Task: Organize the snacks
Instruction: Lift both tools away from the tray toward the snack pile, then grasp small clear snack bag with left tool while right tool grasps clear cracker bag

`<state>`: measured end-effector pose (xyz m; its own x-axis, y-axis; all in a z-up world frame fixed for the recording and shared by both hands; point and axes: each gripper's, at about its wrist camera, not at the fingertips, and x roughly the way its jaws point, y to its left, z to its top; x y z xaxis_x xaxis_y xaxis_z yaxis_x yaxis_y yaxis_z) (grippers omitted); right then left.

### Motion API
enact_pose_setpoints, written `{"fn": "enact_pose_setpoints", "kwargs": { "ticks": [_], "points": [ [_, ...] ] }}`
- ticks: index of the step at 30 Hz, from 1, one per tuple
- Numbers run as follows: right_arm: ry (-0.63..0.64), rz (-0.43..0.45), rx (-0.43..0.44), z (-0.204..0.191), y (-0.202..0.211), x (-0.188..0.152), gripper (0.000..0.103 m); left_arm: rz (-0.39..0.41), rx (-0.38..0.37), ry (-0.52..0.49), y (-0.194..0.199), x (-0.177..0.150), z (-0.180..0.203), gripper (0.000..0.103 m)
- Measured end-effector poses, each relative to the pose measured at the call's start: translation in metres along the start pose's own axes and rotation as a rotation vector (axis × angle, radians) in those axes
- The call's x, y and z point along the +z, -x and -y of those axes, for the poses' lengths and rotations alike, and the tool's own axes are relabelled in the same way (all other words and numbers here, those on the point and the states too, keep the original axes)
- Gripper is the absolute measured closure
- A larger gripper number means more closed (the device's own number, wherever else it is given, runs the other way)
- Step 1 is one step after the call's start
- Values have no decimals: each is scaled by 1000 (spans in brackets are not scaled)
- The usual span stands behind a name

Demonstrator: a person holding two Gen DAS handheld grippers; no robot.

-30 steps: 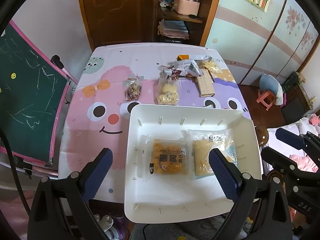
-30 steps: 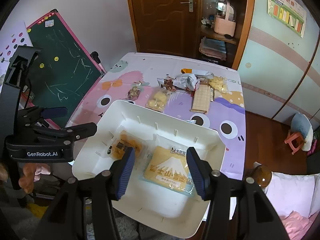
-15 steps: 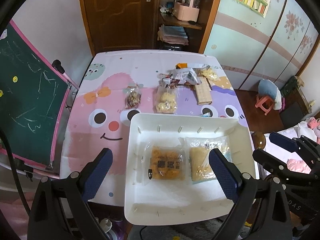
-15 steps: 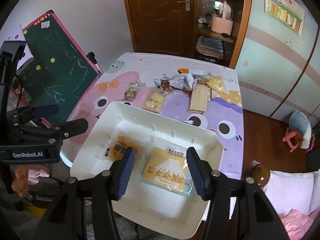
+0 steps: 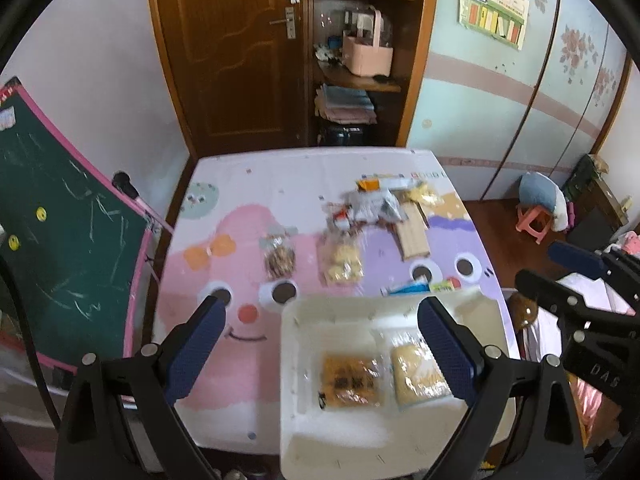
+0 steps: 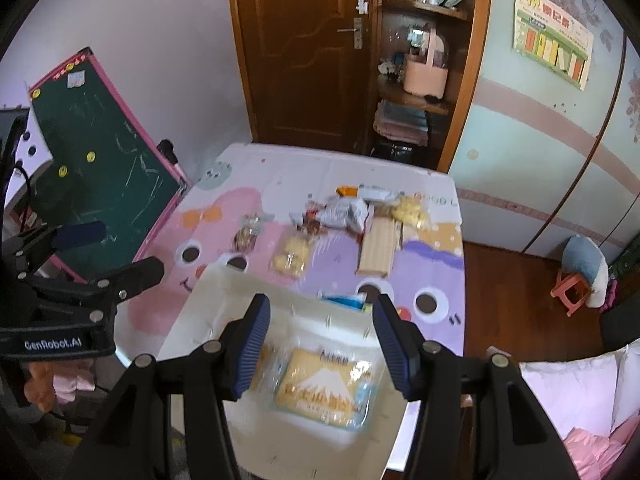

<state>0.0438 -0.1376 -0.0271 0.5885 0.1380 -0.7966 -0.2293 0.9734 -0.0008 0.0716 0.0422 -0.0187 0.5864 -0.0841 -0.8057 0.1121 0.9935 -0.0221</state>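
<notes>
Left tool (image 5: pixel 320 344) spread wide with nothing between the blue pads, right tool (image 6: pixel 322 344) likewise parted and gripping nothing — both hovering over a white tray (image 5: pixel 304 432) at the near edge of the cartoon-printed tabletop (image 5: pixel 248 200). Two wrapped snacks lying flat side by side in the tray: a brown cake packet (image 5: pixel 352 380) and a yellow mountain-print packet (image 6: pixel 324 388). More snacks loose on the tabletop beyond the tray — nut bag (image 5: pixel 279 258), yellow puff bag (image 5: pixel 342 266), wafer pack (image 5: pixel 414 236) and a crumpled heap of wrappers (image 5: pixel 372 204).

Right tool (image 6: pixel 322 346) open above white tray (image 6: pixel 208 320) holding mountain-print packet (image 6: pixel 326 388).
</notes>
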Motion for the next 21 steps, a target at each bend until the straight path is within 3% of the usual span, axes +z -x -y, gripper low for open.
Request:
{"fn": "enact_pose_setpoints", "kwargs": {
  "ticks": [7,12,15,21],
  "points": [
    [8,21,-42,-2,-15,45,49,38,39,2,-10,35,-21,6],
    [-15,-28,-27,-4,-55,68,49,42,53,6,-34,58,-36,6],
    [-41,-68,-12,-4,-84,76,49,20,72,-11,-63,70,-45,6],
    [-102,-171,27,-6,-158,86,49,-106,96,-1,-154,85,-76,6]
  ]
}}
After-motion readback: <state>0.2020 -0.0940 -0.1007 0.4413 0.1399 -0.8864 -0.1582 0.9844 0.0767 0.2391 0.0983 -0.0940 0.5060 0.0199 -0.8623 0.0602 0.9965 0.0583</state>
